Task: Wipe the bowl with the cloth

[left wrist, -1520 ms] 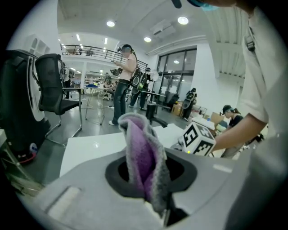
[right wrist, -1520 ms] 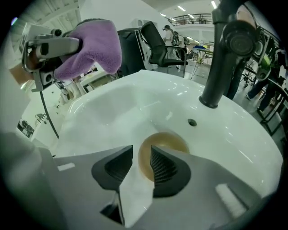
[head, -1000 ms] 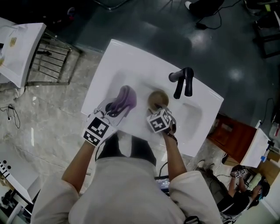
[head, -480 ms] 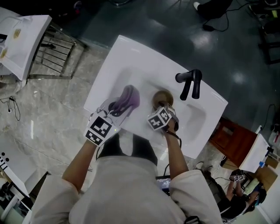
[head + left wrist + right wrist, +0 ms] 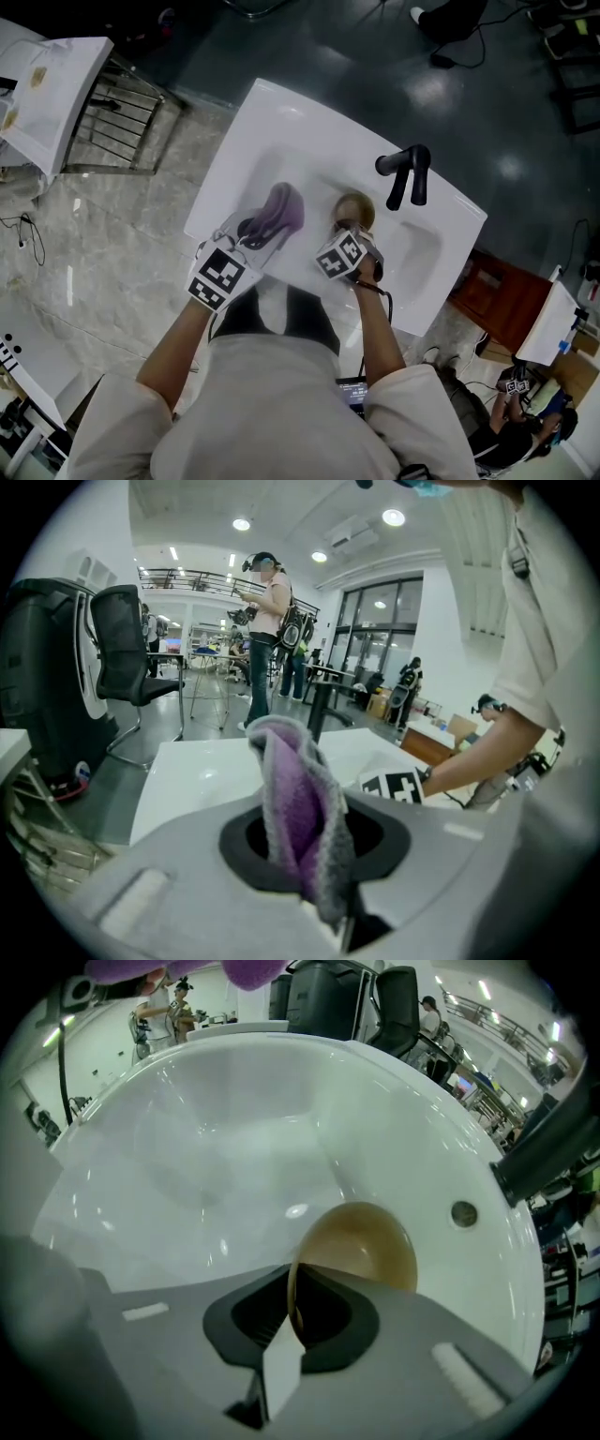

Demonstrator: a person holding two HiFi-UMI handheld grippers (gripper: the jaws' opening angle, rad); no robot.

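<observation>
Your right gripper [image 5: 294, 1303] has just been closing, and its jaws are now pinched on the near rim of the bowl [image 5: 370, 1246]. One jaw sits inside the wall, the other outside. Your left gripper [image 5: 309, 860] is clamped on the cloth [image 5: 298, 803], and a purple and grey fold of it stands up out of the jaws.

Now the bowl itself. It's brown, thin-walled and glossy, so I'd judge it light, rigid and a bit slick under the pads. Its bottom curves, so it will likely want to rock or pivot about that one pinch point once the cloth pushes on it. The rim is the sensible hold, and you have it. Keep the grip firm but don't crush, since that wall looks thin. The cloth looks soft and limp. It'll drape and bunch, so lead with the part that sticks out of the jaws.

As for where things are, the bowl is down in the sink [image 5: 216, 1119], near the middle of the basin, and it reaches out from your right jaws toward the sink's far wall. The cloth hangs over the left part of the same sink, just beside the bowl but apart from it. Nothing has touched the inside of the bowl yet. The wipe itself looks not yet begun.
</observation>
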